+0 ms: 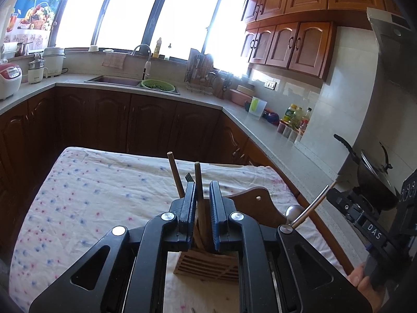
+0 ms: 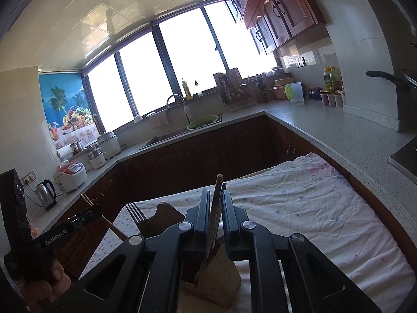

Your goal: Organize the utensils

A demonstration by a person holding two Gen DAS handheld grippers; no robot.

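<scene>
A slatted wooden utensil holder (image 1: 208, 263) with a curved back board stands on the flowered cloth; it also shows in the right wrist view (image 2: 216, 279). My left gripper (image 1: 202, 206) has its jaws close around a brown chopstick (image 1: 198, 182) that stands in the holder; a second chopstick (image 1: 175, 174) leans just left of it. My right gripper (image 2: 215, 208) is shut on a metal-and-wood utensil handle (image 2: 216, 195) over the holder; the same handle shows in the left wrist view (image 1: 310, 208). A fork (image 2: 135, 212) stands in the holder.
The cloth-covered table (image 1: 91, 195) sits inside a U-shaped kitchen counter (image 1: 260, 130). A sink with a green colander (image 1: 157, 85), a dish rack, bottles and a black wok (image 1: 375, 172) line the counter. Rice cookers and a kettle (image 2: 47, 194) stand at the left.
</scene>
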